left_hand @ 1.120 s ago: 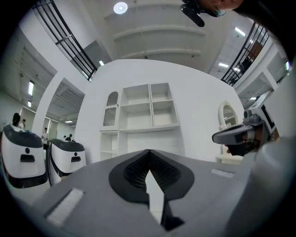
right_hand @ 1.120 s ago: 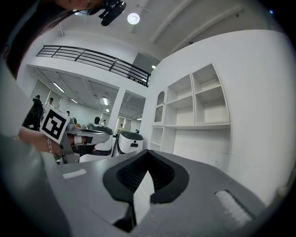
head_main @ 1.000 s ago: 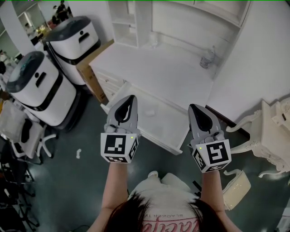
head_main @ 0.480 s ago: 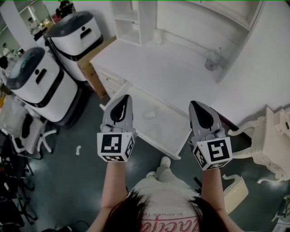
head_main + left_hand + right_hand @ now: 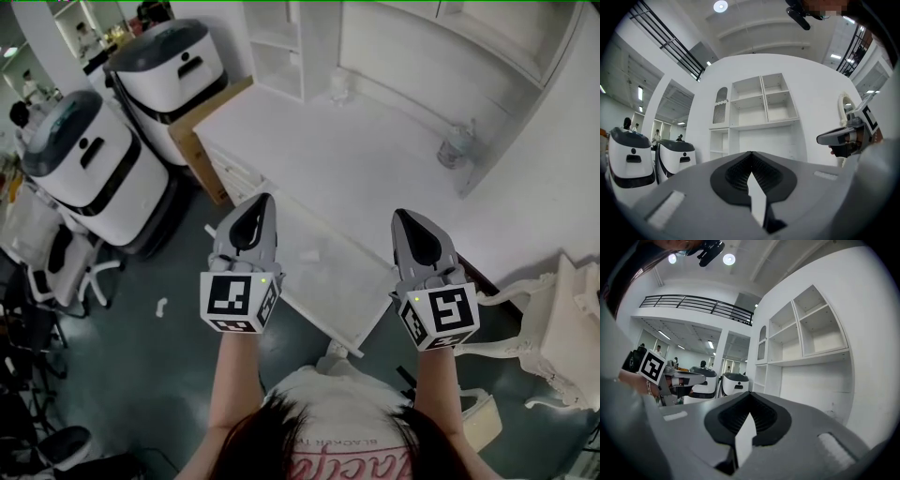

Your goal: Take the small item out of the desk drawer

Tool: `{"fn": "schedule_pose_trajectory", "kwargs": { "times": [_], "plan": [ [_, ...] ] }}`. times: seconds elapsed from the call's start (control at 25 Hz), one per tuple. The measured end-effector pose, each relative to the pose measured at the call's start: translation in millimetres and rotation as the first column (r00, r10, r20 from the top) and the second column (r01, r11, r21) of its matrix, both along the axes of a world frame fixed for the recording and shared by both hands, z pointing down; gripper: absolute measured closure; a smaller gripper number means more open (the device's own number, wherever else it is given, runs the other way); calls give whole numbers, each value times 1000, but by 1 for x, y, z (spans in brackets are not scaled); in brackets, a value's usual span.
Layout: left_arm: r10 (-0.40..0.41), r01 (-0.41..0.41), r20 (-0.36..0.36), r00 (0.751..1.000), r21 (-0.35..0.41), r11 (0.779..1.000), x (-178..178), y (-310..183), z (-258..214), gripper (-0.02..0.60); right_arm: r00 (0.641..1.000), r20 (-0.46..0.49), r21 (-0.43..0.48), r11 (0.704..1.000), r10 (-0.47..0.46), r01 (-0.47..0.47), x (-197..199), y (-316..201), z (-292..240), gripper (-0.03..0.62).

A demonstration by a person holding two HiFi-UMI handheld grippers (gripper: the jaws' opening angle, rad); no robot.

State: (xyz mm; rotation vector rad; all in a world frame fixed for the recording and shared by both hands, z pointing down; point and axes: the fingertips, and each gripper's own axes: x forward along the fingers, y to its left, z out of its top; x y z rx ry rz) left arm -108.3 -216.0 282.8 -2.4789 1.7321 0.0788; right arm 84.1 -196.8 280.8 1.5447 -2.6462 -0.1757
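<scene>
The white desk (image 5: 375, 155) has its drawer (image 5: 352, 291) pulled out toward me. A small white item (image 5: 309, 254) lies on the drawer's floor. My left gripper (image 5: 261, 200) hangs shut above the drawer's left end, to the left of the item, with nothing in it. My right gripper (image 5: 404, 217) is also shut and empty, held over the drawer's right end. In the left gripper view the jaws (image 5: 751, 153) meet at their tips and point at white shelves. The right gripper view shows its jaws (image 5: 749, 394) shut too. Neither gripper touches the item.
Two white-and-black rounded machines (image 5: 89, 173) and a cardboard box (image 5: 202, 141) stand left of the desk. A clear bottle (image 5: 457, 147) is on the desktop's right, a small white object (image 5: 339, 86) at its back. A white ornate chair (image 5: 562, 328) is at the right, office chairs (image 5: 52, 267) at the left.
The desk, drawer and small item have slid lower in the head view, and the bottle lower and right. Both grippers stay shut and hold about the same place.
</scene>
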Motion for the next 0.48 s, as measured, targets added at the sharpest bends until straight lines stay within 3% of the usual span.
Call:
{"fn": "schedule_pose_trajectory", "kwargs": {
  "times": [0.32,0.4,0.48],
  "plan": [
    [-52,52,2,999,-16,998,6,-31,-1,574,999,10,-20,999,-43,44,12,-38,2,592],
    [-51,51,7,999,-27,998,11,-36,0,505,998,12,-22,998,-54,54,15,-44,3,592],
    [-47,47,19,999,-36,998,16,-40,3,494,998,15,-25,998,-61,61,18,-49,4,592]
  ]
}}
